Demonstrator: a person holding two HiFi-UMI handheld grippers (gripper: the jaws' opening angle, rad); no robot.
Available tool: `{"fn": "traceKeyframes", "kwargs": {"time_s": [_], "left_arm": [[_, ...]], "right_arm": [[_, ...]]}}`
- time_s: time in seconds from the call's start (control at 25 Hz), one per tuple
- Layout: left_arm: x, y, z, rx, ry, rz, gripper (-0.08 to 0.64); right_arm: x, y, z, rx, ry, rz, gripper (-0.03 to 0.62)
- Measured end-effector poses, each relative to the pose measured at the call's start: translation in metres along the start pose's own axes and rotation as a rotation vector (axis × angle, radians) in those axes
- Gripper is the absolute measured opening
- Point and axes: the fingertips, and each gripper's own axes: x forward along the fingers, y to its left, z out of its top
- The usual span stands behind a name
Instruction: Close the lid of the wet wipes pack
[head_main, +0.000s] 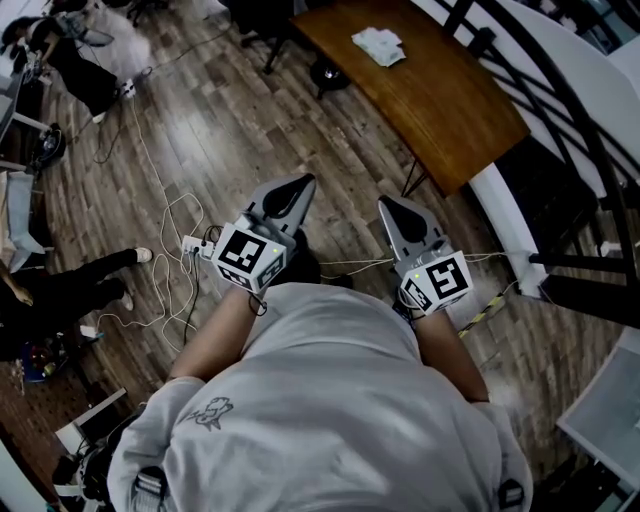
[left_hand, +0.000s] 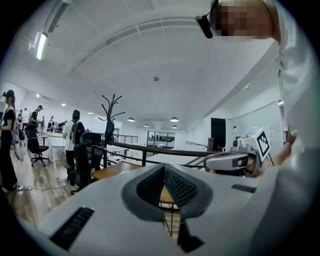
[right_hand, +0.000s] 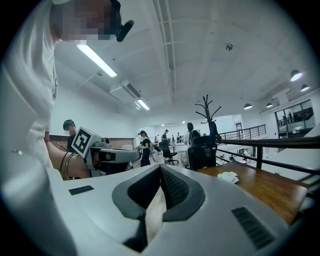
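We hold both tools out level in front of our chest, side by side and apart from each other. The left hand-held gripper (head_main: 303, 182) has its jaws together at the tips with nothing between them. The right hand-held gripper (head_main: 386, 203) is likewise closed and empty. Both point out over the floor (head_main: 200, 130), well short of the tabletop (head_main: 450, 110).

Just beyond them, white cables (head_main: 170, 250) loop across the wooden planks. Farther on stands the brown tabletop, and the wipes pack (head_main: 378, 45) lies on it near the far end, well apart from both grippers. It is too small for us to tell how its lid stands.

A black chair (right_hand: 202, 150) sits by the tabletop's far end, and a coat stand (right_hand: 209, 112) rises behind it. A dark railing (right_hand: 280, 145) runs along the tabletop's side. Farthest off, people (right_hand: 145, 147) stand among desks.
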Motion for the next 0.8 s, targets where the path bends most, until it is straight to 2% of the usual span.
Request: {"fn": "traceKeyframes", "kwargs": {"time_s": [0.32,0.8], "left_arm": [[0.019,0.076,0.017,0.007,-0.024,-0.025,0.012],[0.030,0.174,0.042,0.036,-0.010,-0.153,0.012]], "right_arm": [[0.069,-0.014,0.015,-0.011,0.007,-0.035,0.032],[0.189,-0.017,0.044,-0.002,-0.006,-0.090,0.032]]}}
